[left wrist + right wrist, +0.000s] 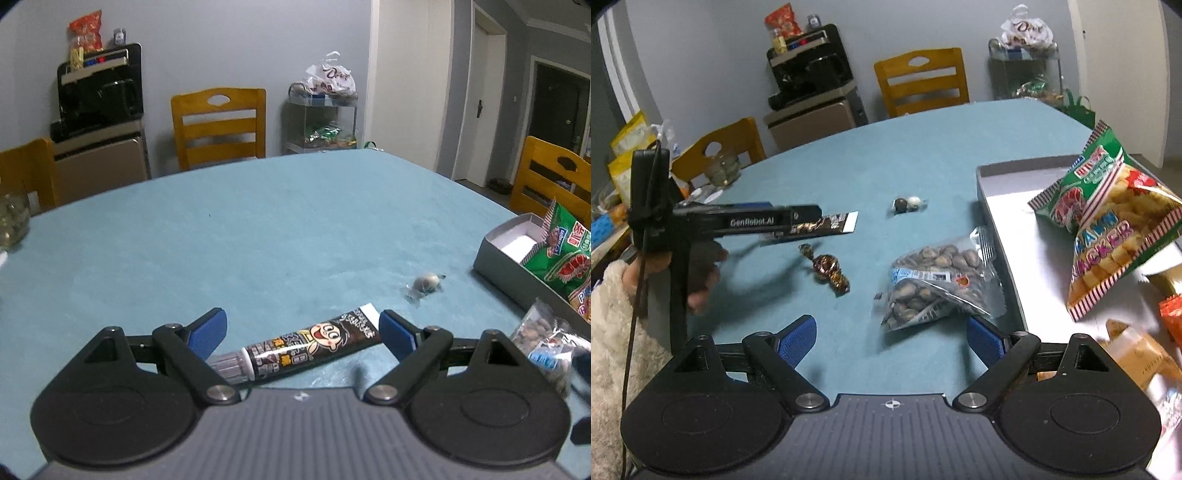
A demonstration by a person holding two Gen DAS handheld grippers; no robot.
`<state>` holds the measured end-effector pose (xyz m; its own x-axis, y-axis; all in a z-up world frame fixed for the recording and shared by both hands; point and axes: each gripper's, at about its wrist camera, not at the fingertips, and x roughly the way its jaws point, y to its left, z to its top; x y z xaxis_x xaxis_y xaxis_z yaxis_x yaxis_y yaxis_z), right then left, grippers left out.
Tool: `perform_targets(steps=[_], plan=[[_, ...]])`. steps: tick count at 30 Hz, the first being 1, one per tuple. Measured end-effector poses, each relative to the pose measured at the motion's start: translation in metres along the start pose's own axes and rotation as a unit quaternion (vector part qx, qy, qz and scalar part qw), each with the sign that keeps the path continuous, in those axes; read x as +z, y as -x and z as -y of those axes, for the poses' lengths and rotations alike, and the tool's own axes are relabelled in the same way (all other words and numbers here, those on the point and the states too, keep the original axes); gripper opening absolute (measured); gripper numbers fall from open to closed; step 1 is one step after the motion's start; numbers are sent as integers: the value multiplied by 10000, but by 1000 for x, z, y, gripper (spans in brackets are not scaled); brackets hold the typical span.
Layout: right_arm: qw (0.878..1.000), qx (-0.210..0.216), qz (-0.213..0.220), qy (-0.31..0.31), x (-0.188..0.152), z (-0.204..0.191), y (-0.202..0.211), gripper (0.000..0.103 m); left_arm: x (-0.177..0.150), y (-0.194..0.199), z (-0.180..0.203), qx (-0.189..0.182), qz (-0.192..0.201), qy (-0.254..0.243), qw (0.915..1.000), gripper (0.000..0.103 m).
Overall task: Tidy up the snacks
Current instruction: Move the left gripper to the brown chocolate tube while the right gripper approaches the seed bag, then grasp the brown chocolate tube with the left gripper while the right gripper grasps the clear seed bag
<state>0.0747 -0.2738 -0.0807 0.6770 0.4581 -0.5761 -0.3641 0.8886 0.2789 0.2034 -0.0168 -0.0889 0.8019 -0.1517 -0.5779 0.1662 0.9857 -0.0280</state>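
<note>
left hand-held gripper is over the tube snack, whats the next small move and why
Probably lower the left hand-held gripper a little and close on the tube snack: its jaws are open, the tube lies between them untouched, and the grey box awaits.

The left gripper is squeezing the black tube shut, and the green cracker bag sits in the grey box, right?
Not quite. The left wrist view shows the left gripper wide open, with the black tube lying between its pads, not squeezed. The green cracker bag does sit in the grey box.
</note>
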Motion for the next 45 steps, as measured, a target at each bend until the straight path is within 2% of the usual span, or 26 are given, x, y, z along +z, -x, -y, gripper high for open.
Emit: perform_targets(steps=[5, 8, 13, 18, 23, 28, 36, 39, 45], plan=[[10000, -31, -10, 47, 5, -4, -9, 91, -6, -14, -9, -202, -162, 61, 9996, 90], [9999, -45, -96, 96, 7, -8, -12, 91, -9, -18, -9, -242, -194, -79, 9995, 88], [9998, -12, -186, 114, 5, -10, -9, 91, -13, -16, -7, -557, -457, -249, 9971, 70], [9995, -16, -253, 203, -2, -12, -5, 91, -15, -10, -5, -636, -466, -252, 9966, 64], [9991, 91, -353, 204, -6, -12, 2, 91, -19, -11, 1, -465, -389, -287, 9977, 60], [9997, -202, -118, 91, -3, -13, -4, 91, -21, -13, 9, -255, -281, -335, 9987, 57], [9958, -861, 259, 180, 5, -24, -29, 92, -22, -13, 6, -297, -244, -346, 9987, 54], [9952, -927, 292, 115, 9, -26, -37, 97, -22, -13, 6, -309, -248, -330, 9987, 54], [9932, -1051, 507, -29, 20, -23, -51, 98, -23, -12, 5, -330, -248, -308, 9987, 54]])
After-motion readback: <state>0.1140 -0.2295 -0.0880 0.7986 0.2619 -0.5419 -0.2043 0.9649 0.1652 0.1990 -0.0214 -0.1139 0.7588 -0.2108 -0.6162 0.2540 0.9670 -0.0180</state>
